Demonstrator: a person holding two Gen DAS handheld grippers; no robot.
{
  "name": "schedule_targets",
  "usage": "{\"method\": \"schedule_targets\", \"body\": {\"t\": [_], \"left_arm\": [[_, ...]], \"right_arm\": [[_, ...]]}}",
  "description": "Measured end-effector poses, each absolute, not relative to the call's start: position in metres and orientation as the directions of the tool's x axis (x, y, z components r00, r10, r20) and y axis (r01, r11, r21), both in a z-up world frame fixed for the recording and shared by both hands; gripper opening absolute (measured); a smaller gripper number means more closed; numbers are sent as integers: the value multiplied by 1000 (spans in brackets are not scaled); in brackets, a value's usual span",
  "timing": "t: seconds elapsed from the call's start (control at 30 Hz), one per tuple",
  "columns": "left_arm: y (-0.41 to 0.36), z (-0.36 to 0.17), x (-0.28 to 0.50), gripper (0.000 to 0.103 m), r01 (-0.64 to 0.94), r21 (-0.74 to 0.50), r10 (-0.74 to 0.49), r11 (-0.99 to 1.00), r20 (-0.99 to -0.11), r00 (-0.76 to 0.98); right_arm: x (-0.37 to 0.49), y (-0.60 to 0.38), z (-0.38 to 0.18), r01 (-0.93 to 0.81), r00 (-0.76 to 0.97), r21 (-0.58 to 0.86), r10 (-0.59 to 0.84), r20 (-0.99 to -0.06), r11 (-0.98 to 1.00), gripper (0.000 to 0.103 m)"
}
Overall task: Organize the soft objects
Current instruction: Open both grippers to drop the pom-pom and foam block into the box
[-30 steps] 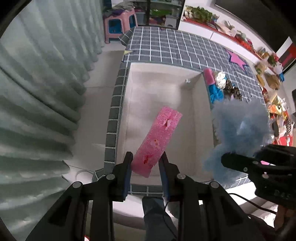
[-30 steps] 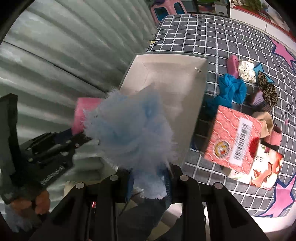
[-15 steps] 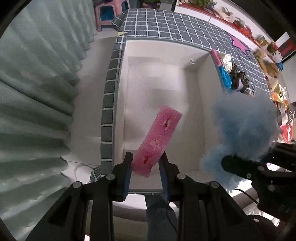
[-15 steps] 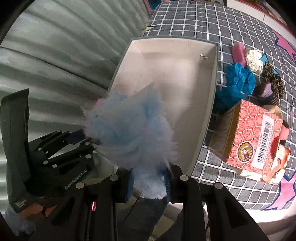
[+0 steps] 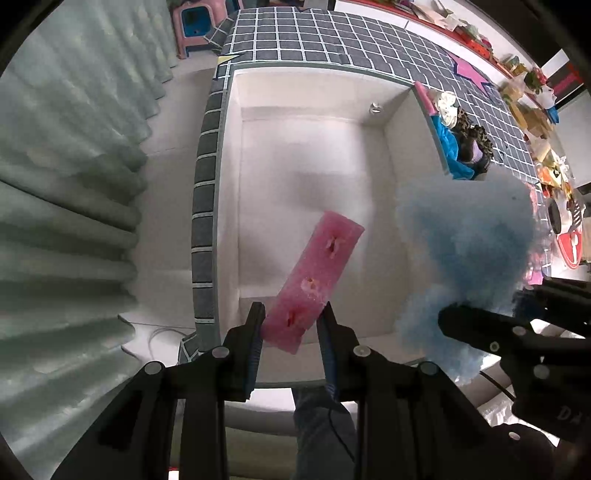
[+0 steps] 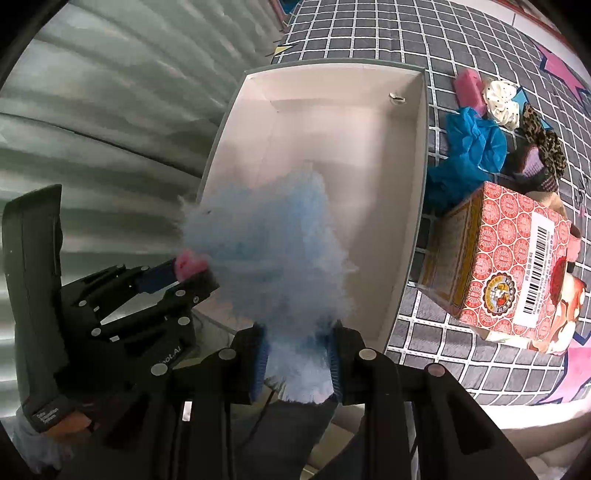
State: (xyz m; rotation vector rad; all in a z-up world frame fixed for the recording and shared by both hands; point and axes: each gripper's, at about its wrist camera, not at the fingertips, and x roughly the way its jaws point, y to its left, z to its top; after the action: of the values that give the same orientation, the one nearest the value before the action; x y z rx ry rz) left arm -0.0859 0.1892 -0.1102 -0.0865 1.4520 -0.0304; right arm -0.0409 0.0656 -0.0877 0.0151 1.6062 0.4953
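My left gripper (image 5: 291, 325) is shut on the near end of a long pink sponge strip (image 5: 314, 284), which hangs over the near part of an open white box (image 5: 410, 155). My right gripper (image 6: 297, 339) is shut on a fluffy light-blue tuft (image 6: 273, 254), held above the same white box (image 6: 421, 206) at its near-left side. In the left wrist view the blue tuft (image 5: 465, 243) floats at the right, over the box's right wall. The right wrist view shows the left gripper (image 6: 192, 271) at the left with a bit of pink sponge (image 6: 188, 264) peeking past the tuft.
The box sits on a grey checked mat (image 6: 369, 33). Right of it lie a blue cloth (image 6: 472, 140), a pink piece (image 6: 469, 88), a white scrunchie (image 6: 502, 99), a leopard-print one (image 6: 543, 140) and a red patterned carton (image 6: 506, 258). A pale green curtain (image 5: 66, 184) hangs at the left.
Both grippers have sunk toward the white box, which now looks larger and nearer in both views. Each keeps its hold, the left on the sponge and the right on the tuft.
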Motion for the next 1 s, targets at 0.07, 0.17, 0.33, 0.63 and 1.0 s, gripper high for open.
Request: {"method": "schedule_targets", "body": {"t": [0.07,0.17,0.33,0.63,1.0], "left_arm": [[189,-110,-85,31,-31,-78,-73,997,-990,119],[189,-110,-85,32,-34,-73,-68,997,-990,121],[188,-111,-85,54,-40,-54,-48,998,-991,126],[190,-110,-84,87,-40,-40,-35,998,-990,136],[193,-101,-82,91,-50,-37,-28,998,-986,166]], "right_arm": [[-41,66,-88,-283,-111,319,300,-947,904,30],[-40,67,-88,-285,-110,314,295,-949,905,30],[-40,67,-88,-289,-107,306,288,-952,907,30],[-41,67,-85,-300,-89,296,283,-955,907,50],[-41,62,-61,-319,24,233,253,-967,919,84]]}}
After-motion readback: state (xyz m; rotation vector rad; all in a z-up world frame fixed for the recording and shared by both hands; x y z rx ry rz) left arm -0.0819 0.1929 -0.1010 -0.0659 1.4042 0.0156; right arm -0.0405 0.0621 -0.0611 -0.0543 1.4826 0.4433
